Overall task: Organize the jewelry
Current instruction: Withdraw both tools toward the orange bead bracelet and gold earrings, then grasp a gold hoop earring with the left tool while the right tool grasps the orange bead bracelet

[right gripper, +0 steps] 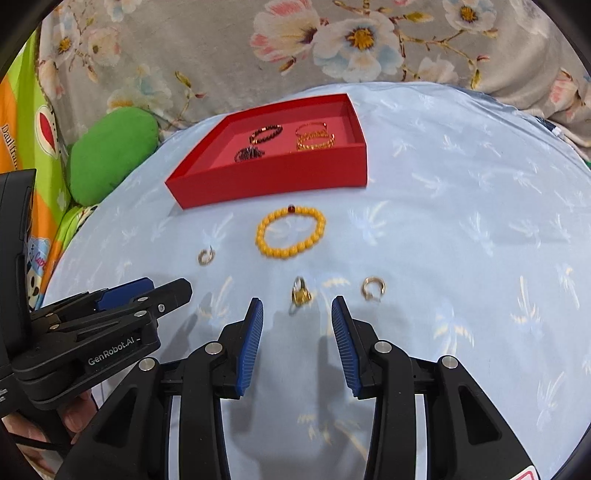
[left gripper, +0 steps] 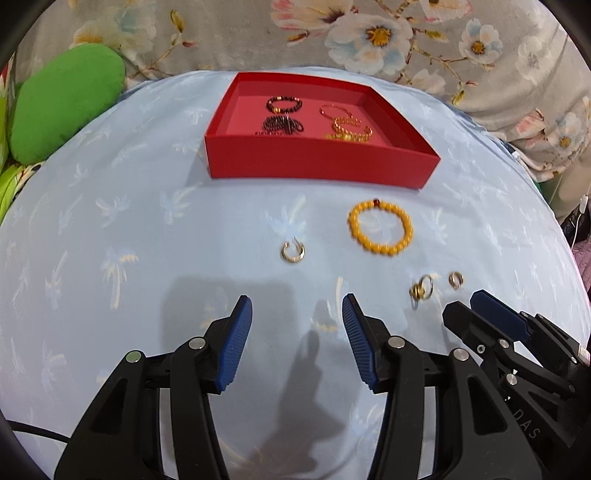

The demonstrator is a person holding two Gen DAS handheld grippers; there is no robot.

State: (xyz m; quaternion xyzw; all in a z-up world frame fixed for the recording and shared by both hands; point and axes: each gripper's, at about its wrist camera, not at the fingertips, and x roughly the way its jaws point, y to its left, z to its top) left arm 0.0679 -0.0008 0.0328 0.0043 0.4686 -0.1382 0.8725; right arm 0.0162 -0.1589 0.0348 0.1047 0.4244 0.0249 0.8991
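Observation:
A red tray (left gripper: 317, 162) (right gripper: 273, 181) on a light blue cloth holds dark bead bracelets (left gripper: 284, 104) and gold chains (left gripper: 349, 129). In front of it lie a yellow bead bracelet (left gripper: 379, 232) (right gripper: 290, 232), a small hoop ring (left gripper: 292, 252) (right gripper: 205, 256), a gold ring with a stone (left gripper: 421, 290) (right gripper: 301, 293) and another hoop ring (left gripper: 456, 278) (right gripper: 373, 288). My left gripper (left gripper: 297, 306) is open and empty, just short of the first hoop ring. My right gripper (right gripper: 297, 308) is open and empty, its tips on either side of the gold stone ring.
A green cushion (left gripper: 62, 103) (right gripper: 110, 155) lies at the left edge of the blue cloth. Grey floral fabric (left gripper: 332, 33) runs behind the tray. The right gripper shows at the left wrist view's lower right (left gripper: 491, 317), the left gripper at the right wrist view's left (right gripper: 122, 295).

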